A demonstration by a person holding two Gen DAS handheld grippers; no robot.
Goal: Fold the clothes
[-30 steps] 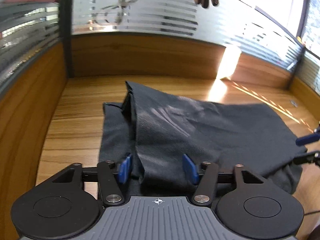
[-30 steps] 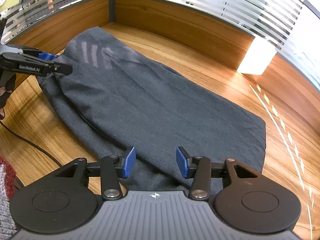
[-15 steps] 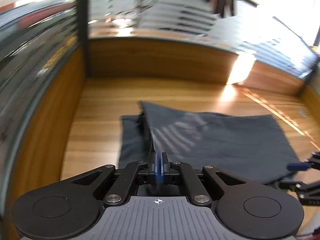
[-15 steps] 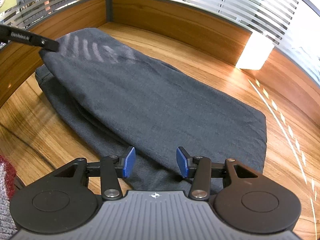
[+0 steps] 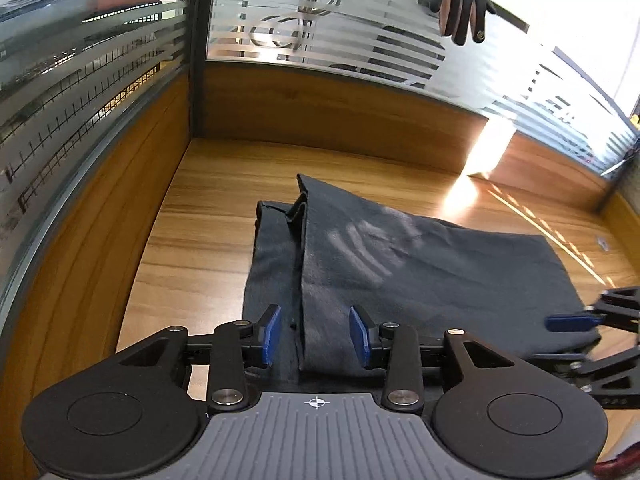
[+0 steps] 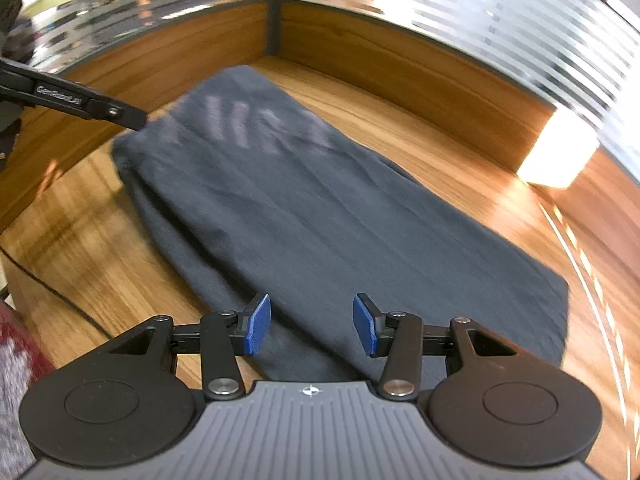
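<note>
Left gripper (image 5: pixel 316 335) sits at the near edge of the garment, blue pads (image 5: pixel 271 334) spread wide, nothing clamped. The raised fold edge of the dark grey garment (image 5: pixel 420 272) runs between the two pads but neither pad touches it as far as the left wrist view shows.

Right gripper (image 6: pixel 311 325) also wide, its blue pads (image 6: pixel 256 325) apart over the near end of the same cloth (image 6: pixel 320 208), holding nothing. In the left wrist view the right gripper (image 5: pixel 580 330) pokes in from the right, one blue pad near the cloth's right near corner; contact there is too small to tell.

Garment lies flat on the wooden tabletop (image 5: pixel 208 216), folded lengthwise: top layer doubled over a lower layer that sticks out as a strip on the left side. Faint light stripes fall across the upper layer. Far left corner of the fold stands up slightly, a small peak.

In the right wrist view the left gripper's black finger (image 6: pixel 80 100) reaches in from the left, tip just at the far corner of the cloth. That view is motion-blurred. A thin black cable (image 6: pixel 60 300) crosses the table near left.

Beyond the cloth: bare wood, then a wooden wall panel (image 5: pixel 340 108) with striped frosted glass (image 5: pixel 320 24) above. A bright sun patch (image 5: pixel 486 152) hits the far right. A black glove (image 5: pixel 460 4) hangs at the top of the glass.
</note>
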